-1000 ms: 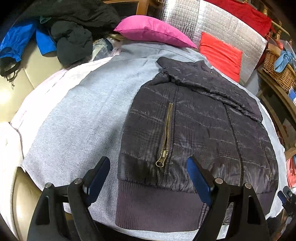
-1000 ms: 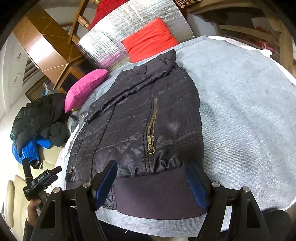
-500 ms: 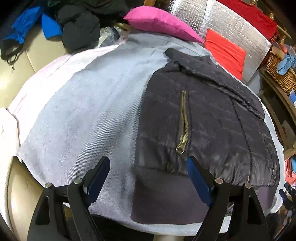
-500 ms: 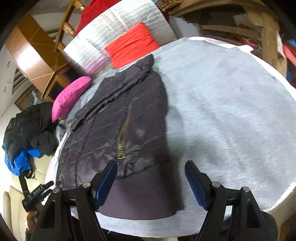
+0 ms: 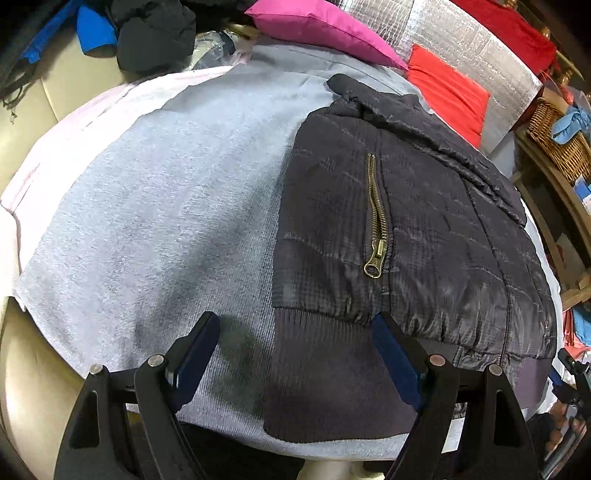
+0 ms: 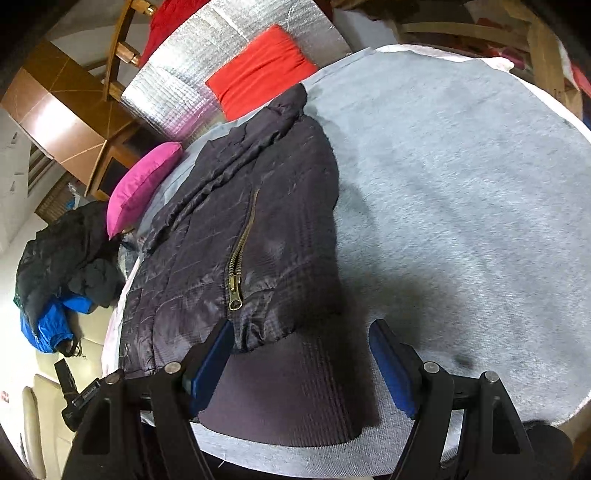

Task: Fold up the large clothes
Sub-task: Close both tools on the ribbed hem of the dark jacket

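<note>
A dark quilted jacket [image 5: 424, 229] with a brass zipper [image 5: 375, 221] lies flat on a grey cloth [image 5: 166, 203], its ribbed hem [image 5: 325, 373] towards me. My left gripper [image 5: 295, 356] hangs open just above the hem's left corner, one blue pad [image 5: 393, 362] over the hem and the other over bare cloth. In the right wrist view the jacket [image 6: 240, 229] fills the left half. My right gripper [image 6: 303, 363] is open above the right corner of the hem [image 6: 288, 391]. Neither gripper holds anything.
A pink cushion [image 5: 317, 29], a red cushion [image 5: 447, 88] and a silver quilted sheet [image 5: 461, 40] lie beyond the jacket. A pile of dark and blue clothes [image 6: 55, 266] sits on a cream sofa. A wicker basket [image 5: 554, 133] stands on wooden furniture.
Both grippers have sunk closer to the hem. The left one slid left and the right one slid right, towards the hem's two corners. Their jaws stay open.
</note>
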A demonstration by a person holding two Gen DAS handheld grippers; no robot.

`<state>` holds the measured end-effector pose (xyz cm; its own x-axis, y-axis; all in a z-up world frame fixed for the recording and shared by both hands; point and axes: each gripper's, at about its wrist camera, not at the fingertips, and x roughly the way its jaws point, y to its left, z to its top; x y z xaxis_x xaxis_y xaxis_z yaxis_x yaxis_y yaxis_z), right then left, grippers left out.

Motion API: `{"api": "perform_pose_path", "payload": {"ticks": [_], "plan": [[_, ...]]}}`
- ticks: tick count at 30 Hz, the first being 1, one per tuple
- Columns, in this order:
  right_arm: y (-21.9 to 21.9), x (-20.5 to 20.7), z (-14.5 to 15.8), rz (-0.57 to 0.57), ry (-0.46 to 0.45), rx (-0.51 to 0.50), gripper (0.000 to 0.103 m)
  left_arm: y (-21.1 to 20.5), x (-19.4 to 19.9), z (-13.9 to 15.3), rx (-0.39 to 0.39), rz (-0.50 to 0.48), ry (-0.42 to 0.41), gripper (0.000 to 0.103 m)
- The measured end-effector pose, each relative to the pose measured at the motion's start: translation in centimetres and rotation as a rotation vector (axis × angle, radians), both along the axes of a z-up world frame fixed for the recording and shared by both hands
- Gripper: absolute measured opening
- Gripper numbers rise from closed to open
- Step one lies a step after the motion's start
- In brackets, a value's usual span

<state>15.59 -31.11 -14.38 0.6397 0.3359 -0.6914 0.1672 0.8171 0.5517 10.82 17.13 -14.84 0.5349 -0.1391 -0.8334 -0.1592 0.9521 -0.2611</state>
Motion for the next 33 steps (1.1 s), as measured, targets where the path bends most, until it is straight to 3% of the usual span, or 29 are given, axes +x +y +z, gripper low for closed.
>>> {"api": "perform_pose_path", "payload": {"ticks": [20,25,33], "plan": [[1.0,0.8,-0.4,0.036,0.021,-0.030,0.078,-1.3,0.7,0.4,0.026,-0.027,-0.014,0.085],[1.2,0.9,-0.4,0.044,0.032,-0.053,0.071,-1.7,1.0,0.5,0.024,-0.037,-0.017,0.085],[1.4,1.0,0.0,0.032,0.030,-0.098,0.072,-2.3,1.3,0.4,0.025,-0.048,-0.017,0.085]]}}
